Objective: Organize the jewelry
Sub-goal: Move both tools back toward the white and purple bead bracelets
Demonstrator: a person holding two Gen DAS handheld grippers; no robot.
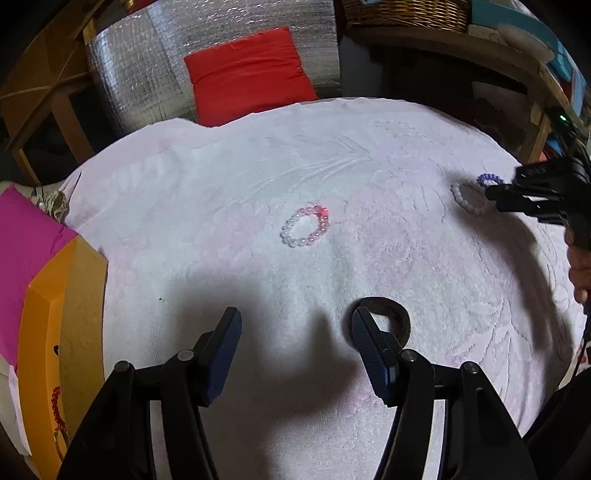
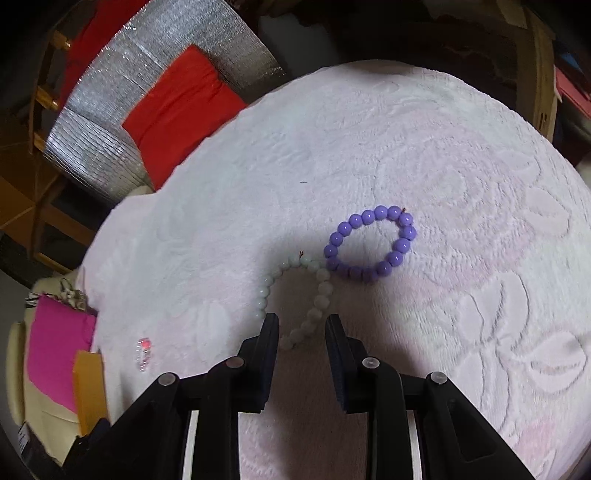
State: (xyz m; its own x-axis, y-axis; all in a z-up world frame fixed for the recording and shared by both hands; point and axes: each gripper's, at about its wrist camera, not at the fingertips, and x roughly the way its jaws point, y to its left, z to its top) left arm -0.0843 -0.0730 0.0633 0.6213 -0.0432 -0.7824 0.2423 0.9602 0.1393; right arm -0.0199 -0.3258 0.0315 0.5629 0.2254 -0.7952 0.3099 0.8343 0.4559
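Observation:
A white towel [image 1: 221, 177] holds several bead bracelets. In the left wrist view a pink-and-white bracelet [image 1: 304, 227] lies at the centre, well ahead of my left gripper [image 1: 295, 328], which is open with nothing between its fingers. A dark brown ring [image 1: 397, 319] lies just behind its right finger; contact cannot be told. My right gripper [image 2: 301, 328] hangs low over a pale bead bracelet [image 2: 320, 300]. One strand runs between its open fingers, and the pads are not pressing it. A purple bracelet [image 2: 402, 245] touches the pale one's far side. From the left, the right gripper [image 1: 491, 195] sits by both.
An orange box [image 1: 40, 332] with a red bead bracelet [image 1: 55, 400] inside stands at the towel's left edge, beside a magenta sheet [image 1: 26, 229]. Beyond the towel are a red cushion [image 1: 251, 70] on silver foil matting, wooden furniture and a wicker basket [image 1: 406, 14].

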